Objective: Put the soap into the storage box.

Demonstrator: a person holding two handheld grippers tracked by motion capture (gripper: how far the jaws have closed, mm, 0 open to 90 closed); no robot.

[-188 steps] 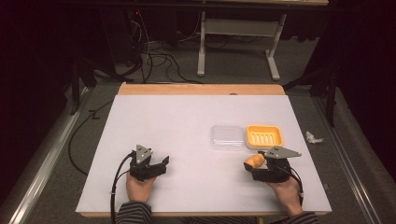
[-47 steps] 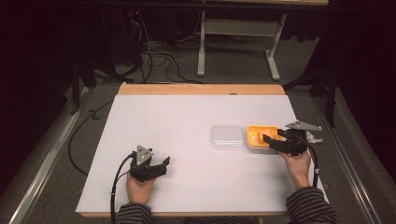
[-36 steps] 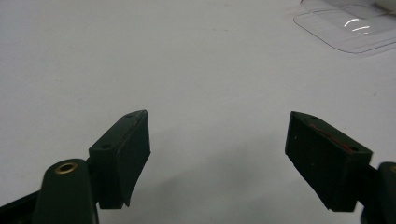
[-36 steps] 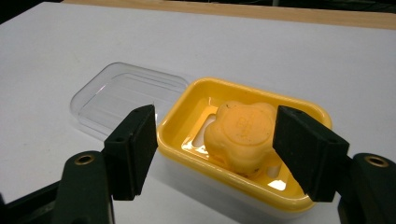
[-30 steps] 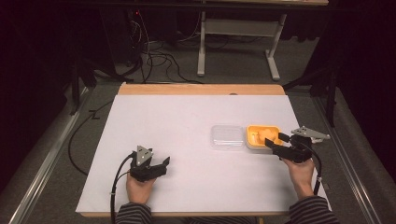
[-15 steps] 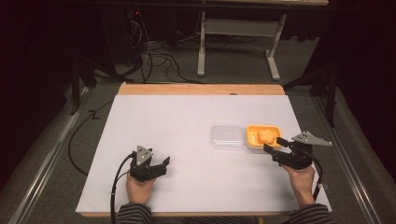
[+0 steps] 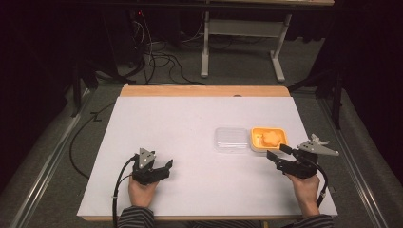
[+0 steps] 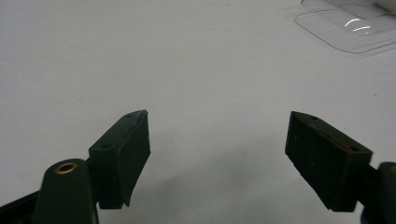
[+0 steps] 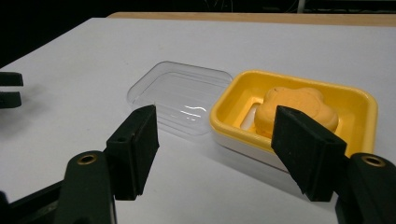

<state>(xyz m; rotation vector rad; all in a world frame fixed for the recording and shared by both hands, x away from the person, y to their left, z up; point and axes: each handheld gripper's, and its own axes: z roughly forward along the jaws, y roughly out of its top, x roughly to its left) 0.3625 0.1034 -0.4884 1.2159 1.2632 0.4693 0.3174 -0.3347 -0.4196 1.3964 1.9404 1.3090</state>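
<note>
- The white desk [image 7: 190,142] lies under both grippers and carries everything here; in the left gripper view its bare surface shows between the jaws.
- The yellow soap dish [image 9: 299,116] sits just ahead of the right gripper's jaws, a little toward the right-hand jaw, which overlaps its near rim in the right gripper view; in the high view the dish [image 7: 269,139] lies just beyond the jaw tips.
- The clear plastic lid [image 9: 180,95] lies flat on the desk, touching the dish's side, ahead of the left-hand jaw of that gripper; in the left gripper view the lid [image 8: 350,28] lies well ahead, off beyond the right-hand jaw.
- The right gripper [image 9: 215,140] is released: its jaws have just been closing a little, with nothing between them, apart from dish and lid.
- The left gripper [image 8: 217,149] rests on the desk, jaws released and spread, grasping nothing.
- The orange flower-shaped soap [image 9: 294,109] lies inside the dish, just beyond the right-hand jaw's tip, untouched.
</note>
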